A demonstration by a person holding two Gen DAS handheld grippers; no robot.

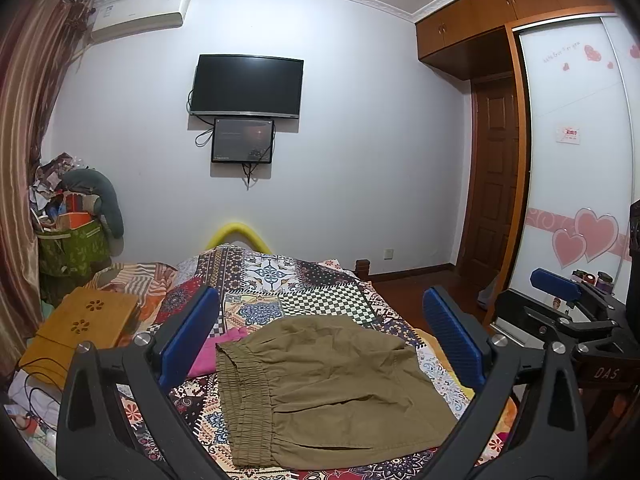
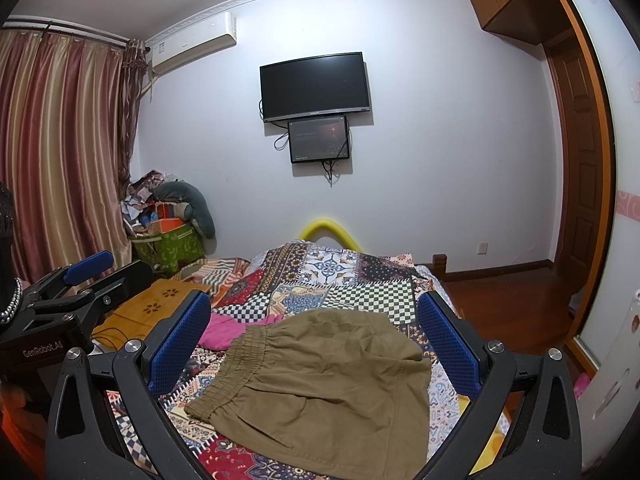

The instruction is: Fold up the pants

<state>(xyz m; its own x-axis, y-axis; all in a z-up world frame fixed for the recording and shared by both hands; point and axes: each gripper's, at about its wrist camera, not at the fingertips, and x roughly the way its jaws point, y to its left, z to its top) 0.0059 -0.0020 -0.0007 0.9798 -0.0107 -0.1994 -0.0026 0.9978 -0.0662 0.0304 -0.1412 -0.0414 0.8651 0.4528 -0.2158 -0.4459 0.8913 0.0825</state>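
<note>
Olive-brown pants lie folded into a compact bundle on the patchwork bedspread, the elastic waistband stacked at the left. My left gripper hovers above them, open, blue pads wide apart and nothing between them. In the right wrist view the same pants lie under my right gripper, also open and empty. The right gripper shows at the right edge of the left view; the left gripper shows at the left edge of the right view.
A pink garment lies just left of the pants. A bamboo lap tray with cables sits on the bed's left side. A green bin of clutter stands by the curtain. Wardrobe and door stand right; a TV hangs on the wall.
</note>
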